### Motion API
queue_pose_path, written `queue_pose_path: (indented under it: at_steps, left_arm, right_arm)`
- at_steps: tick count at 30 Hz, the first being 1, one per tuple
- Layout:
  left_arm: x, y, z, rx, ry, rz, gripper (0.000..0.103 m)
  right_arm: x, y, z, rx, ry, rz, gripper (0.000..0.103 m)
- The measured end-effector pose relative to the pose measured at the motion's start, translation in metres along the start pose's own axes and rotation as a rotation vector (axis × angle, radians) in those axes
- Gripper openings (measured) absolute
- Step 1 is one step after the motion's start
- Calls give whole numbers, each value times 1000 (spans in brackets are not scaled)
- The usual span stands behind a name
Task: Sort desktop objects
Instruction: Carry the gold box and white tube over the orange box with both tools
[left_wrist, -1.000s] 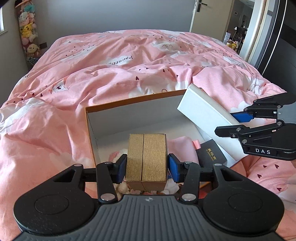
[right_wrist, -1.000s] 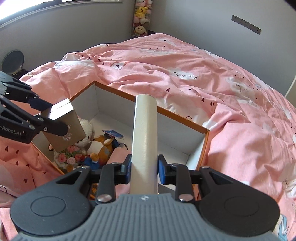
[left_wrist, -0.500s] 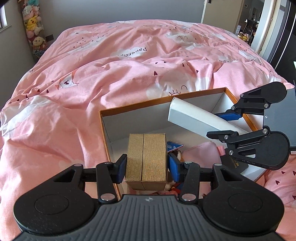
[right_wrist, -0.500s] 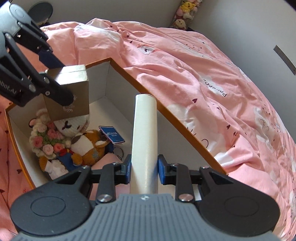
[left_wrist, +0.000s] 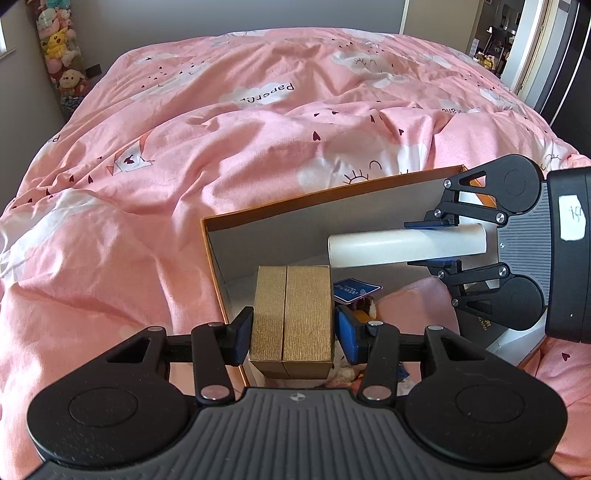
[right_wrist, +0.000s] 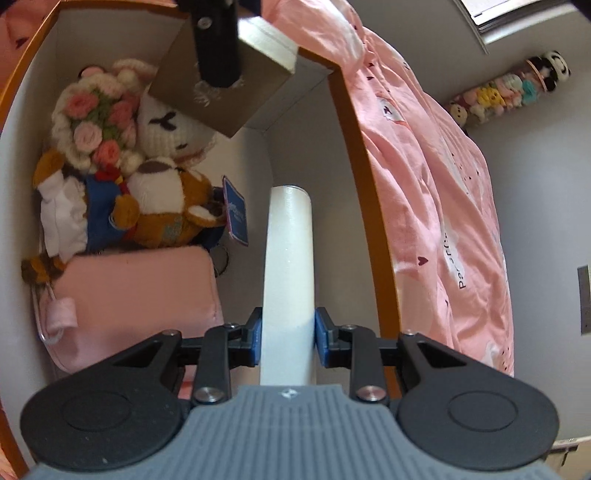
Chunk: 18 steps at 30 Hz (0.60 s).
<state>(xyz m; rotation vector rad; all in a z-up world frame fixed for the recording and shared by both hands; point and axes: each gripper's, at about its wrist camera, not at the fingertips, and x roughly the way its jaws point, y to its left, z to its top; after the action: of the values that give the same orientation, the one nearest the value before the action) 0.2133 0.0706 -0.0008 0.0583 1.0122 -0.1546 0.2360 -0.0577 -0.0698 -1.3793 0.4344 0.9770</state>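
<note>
Two claws hang over the orange-rimmed storage box (left_wrist: 325, 195) on the pink duvet (left_wrist: 221, 140). Left gripper (left_wrist: 293, 332) pinches the gold gift box (left_wrist: 291, 317) between its blue pads, holding it above the box's near corner. Right gripper (right_wrist: 288, 341) clamps the white tube (right_wrist: 288, 266), which sticks straight out ahead of its fingers over the box's bare white floor. Left of that tube, down inside, lie the plush toys (right_wrist: 122, 184), a blue tag (right_wrist: 234, 214) and a pink pouch (right_wrist: 136, 295) nearest the claw. Right of it runs the box wall, then duvet.
</note>
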Motion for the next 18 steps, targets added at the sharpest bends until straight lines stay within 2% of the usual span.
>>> queue_pose_path:
  at_steps: [5, 9, 15, 18]
  left_arm:
    - [4, 5, 2, -11, 4, -6, 54]
    - [4, 7, 2, -21, 1, -10, 54]
    - [3, 8, 1, -28, -2, -15, 54]
    - [2, 7, 0, -34, -5, -20, 54]
  right_arm:
    - [14, 4, -6, -128, 30, -23, 30]
    - [28, 6, -11, -167, 66, -29, 30]
    - [31, -3, -15, -131, 98, -41, 34]
    - [21, -12, -14, -68, 95, 0, 34]
